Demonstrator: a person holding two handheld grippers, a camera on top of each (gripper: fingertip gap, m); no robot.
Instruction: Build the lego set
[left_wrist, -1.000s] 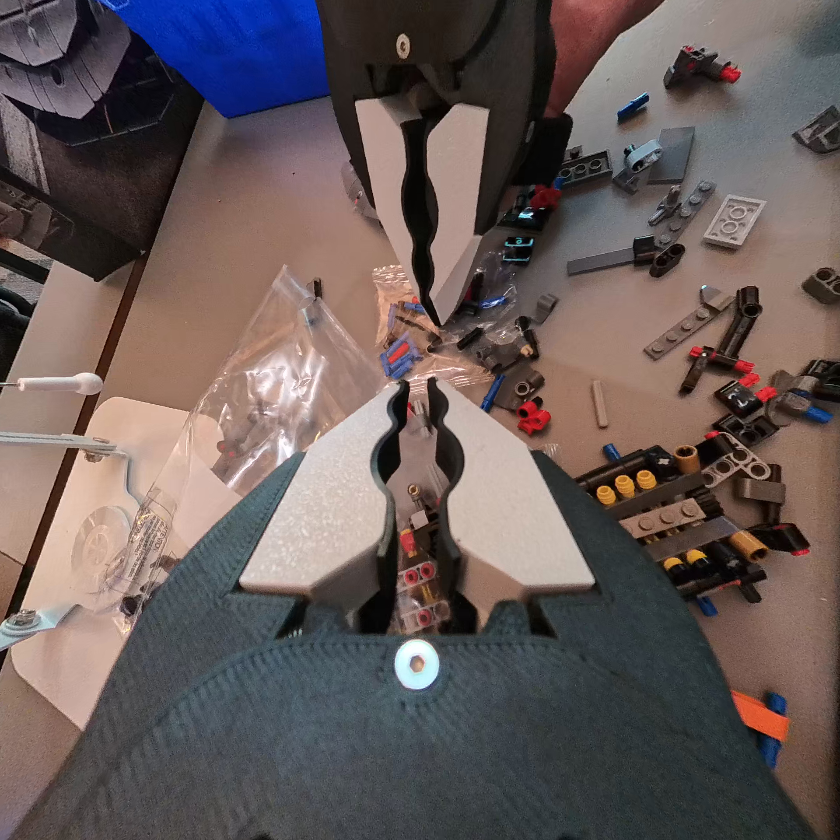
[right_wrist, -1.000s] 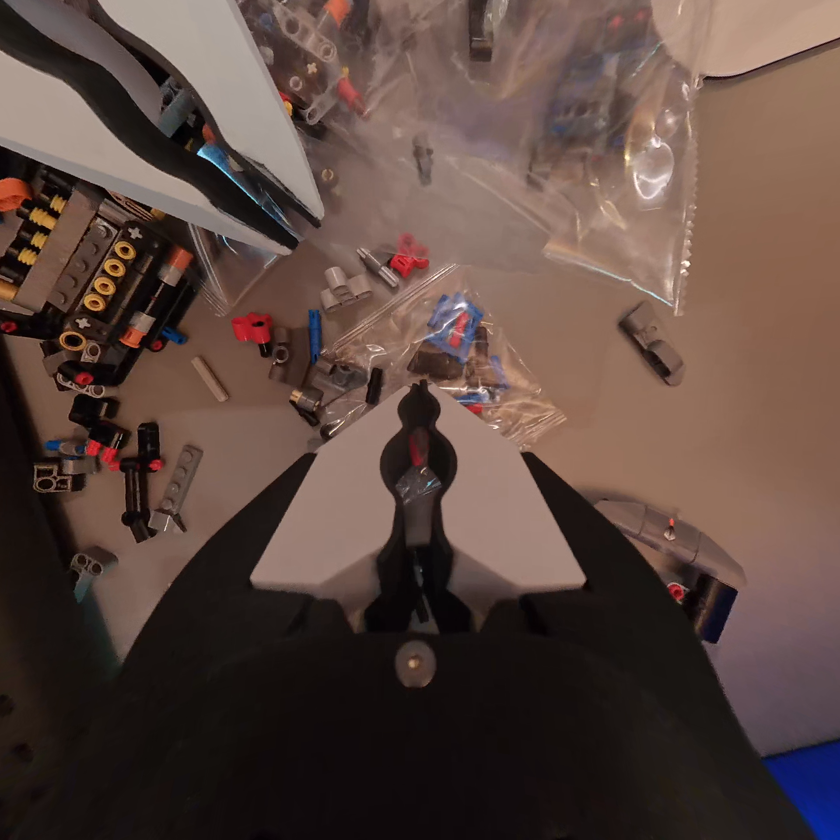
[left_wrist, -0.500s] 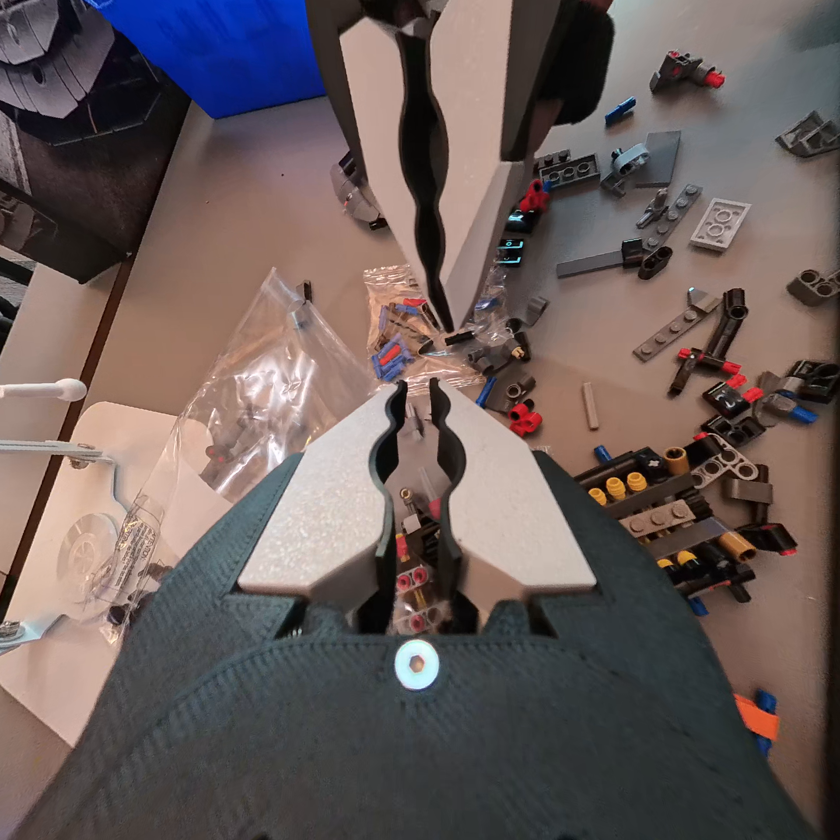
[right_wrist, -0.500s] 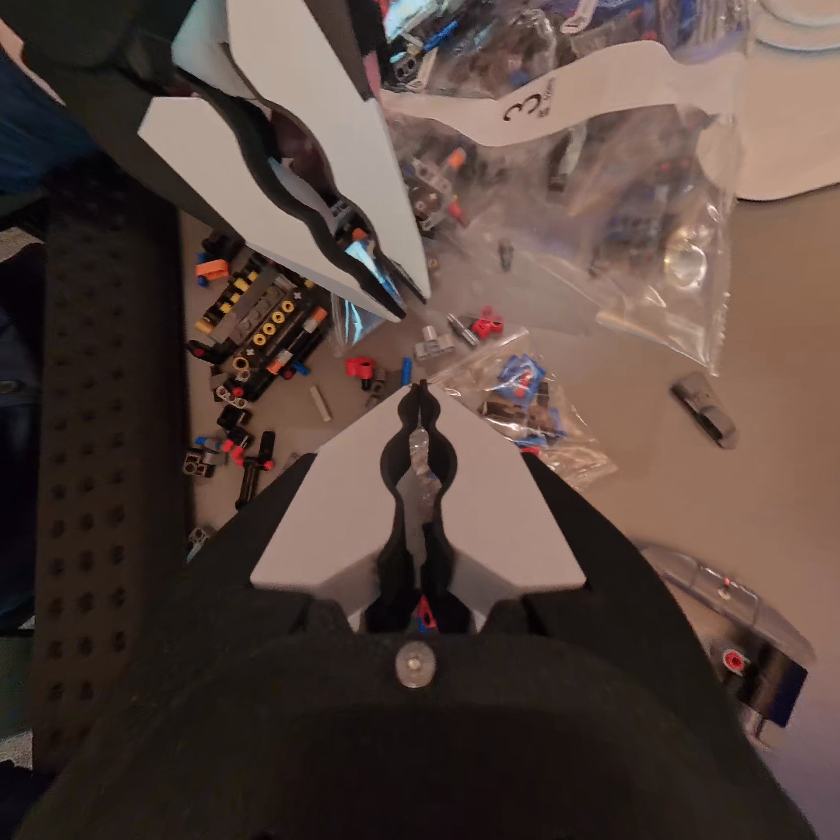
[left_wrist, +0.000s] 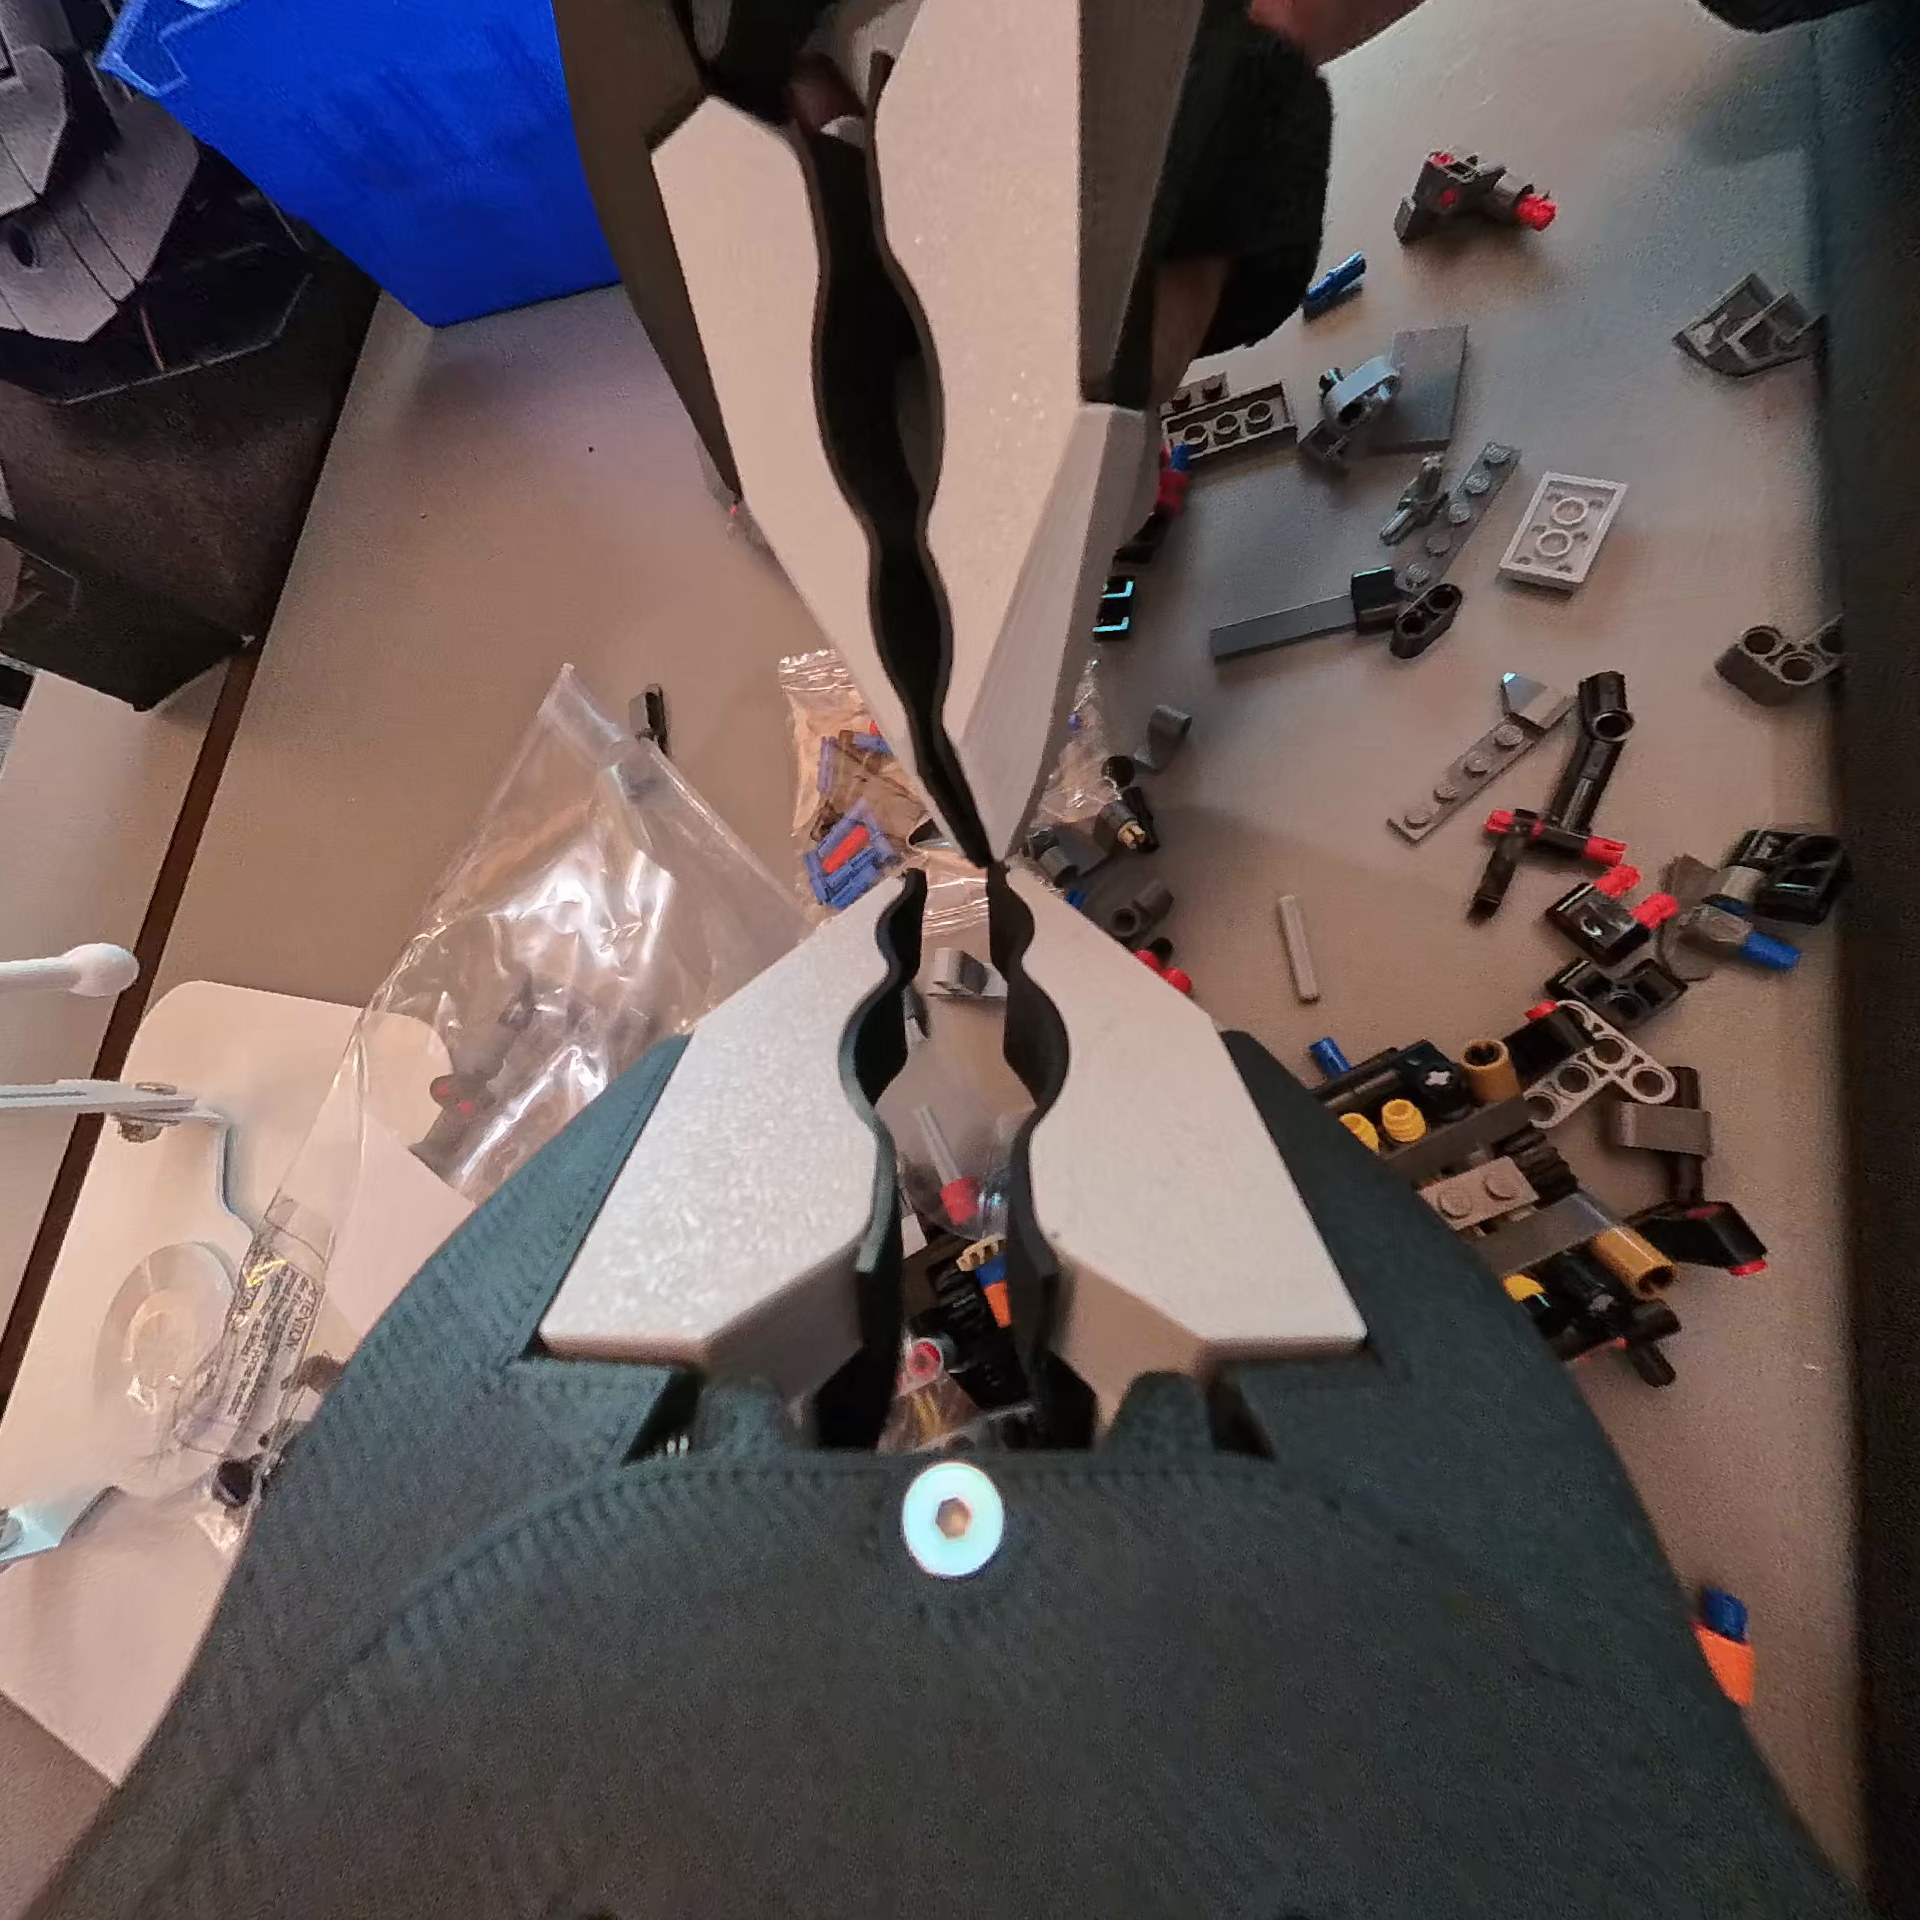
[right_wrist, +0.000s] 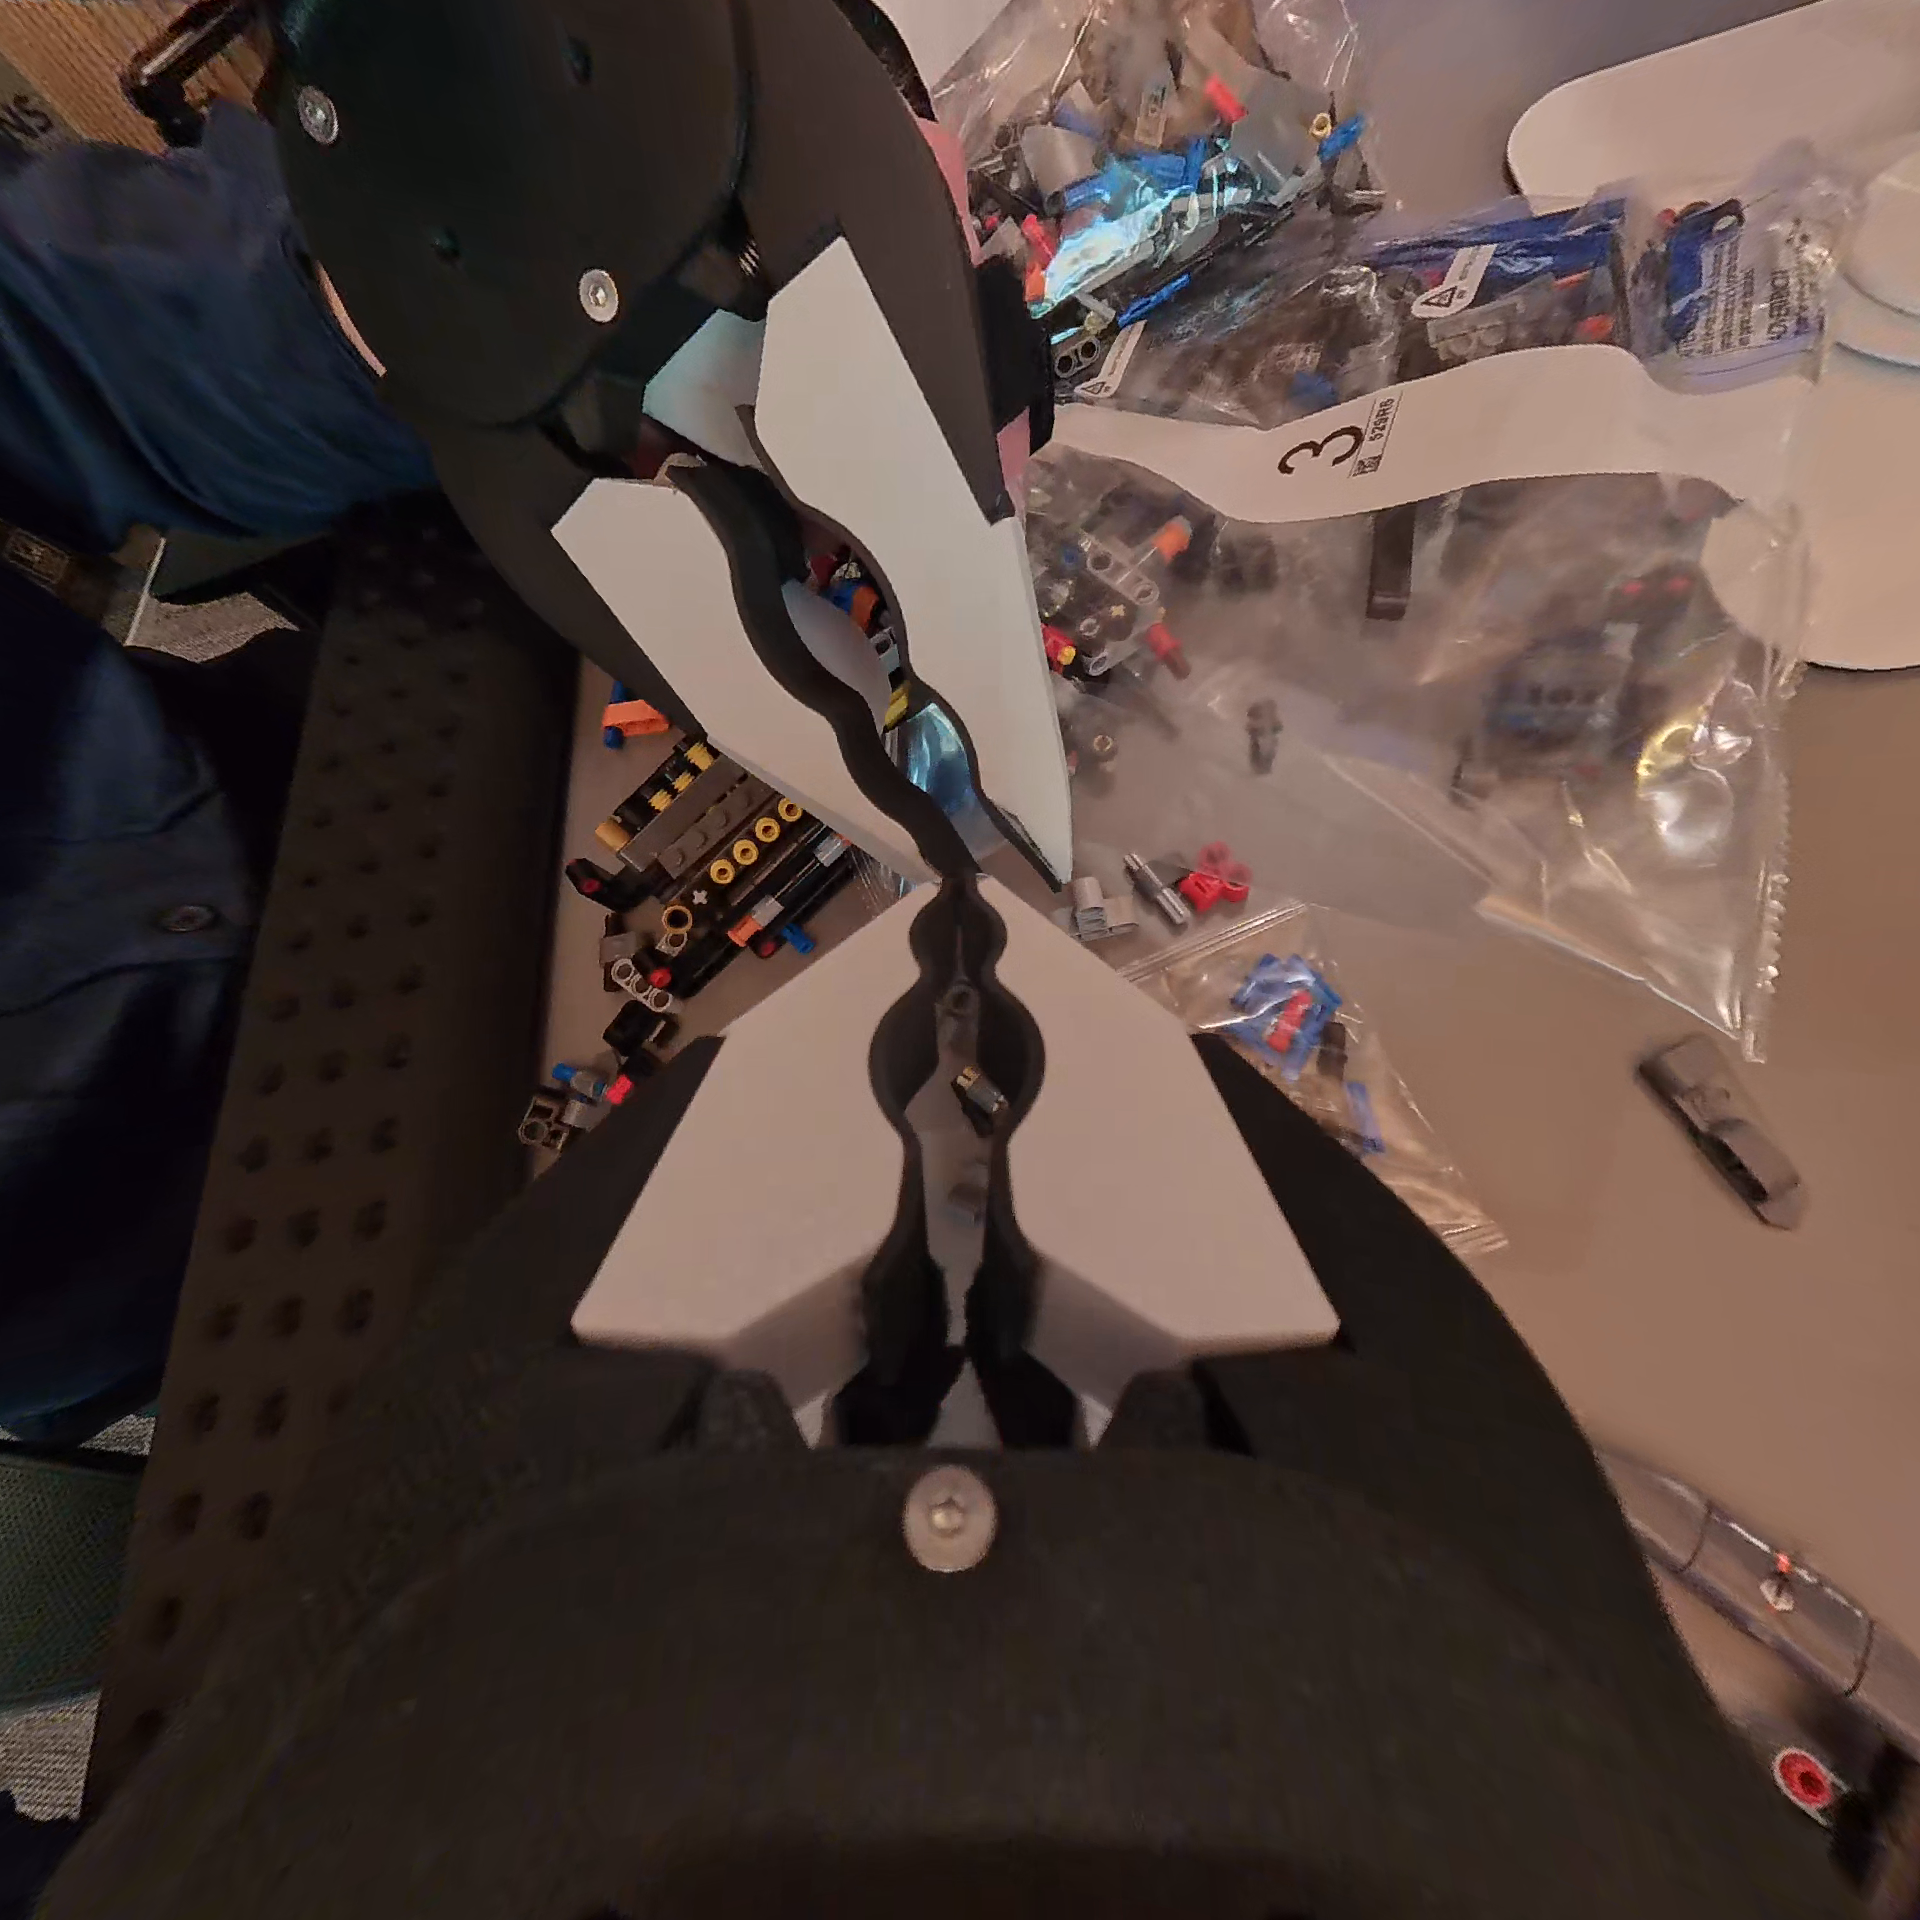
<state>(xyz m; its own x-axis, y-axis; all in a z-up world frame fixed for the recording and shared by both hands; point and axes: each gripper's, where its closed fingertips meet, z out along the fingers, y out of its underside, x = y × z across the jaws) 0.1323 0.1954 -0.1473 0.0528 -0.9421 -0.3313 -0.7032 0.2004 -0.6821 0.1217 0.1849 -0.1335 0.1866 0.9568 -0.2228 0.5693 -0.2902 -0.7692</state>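
Observation:
My left gripper (left_wrist: 951, 894) is closed on a small clear bag of pieces (left_wrist: 956, 1164) and holds it above the table. The bag shows as shiny plastic between its fingers in the right wrist view (right_wrist: 935, 748). My right gripper (right_wrist: 956, 899) is shut. Its tips meet the left gripper's tips (right_wrist: 987, 862) head-on, and it comes down from above in the left wrist view (left_wrist: 977, 847). I cannot tell whether it pinches the bag's edge. A partly built black, grey and yellow assembly (left_wrist: 1507, 1174) lies on the table to the right (right_wrist: 717, 842).
A small clear bag with blue pieces (left_wrist: 847, 821) and a large clear bag (left_wrist: 540, 966) lie below the grippers. Loose pieces (left_wrist: 1558, 810) are scattered to the right. A blue bin (left_wrist: 395, 135) stands far left. More numbered bags (right_wrist: 1195, 156) and a black perforated strip (right_wrist: 343, 935) line the near edge. The grippers are tip to tip, or close to it.
My right gripper rose from the small bag on the table and came tip to tip with my left gripper. The left gripper lifted with its bag.

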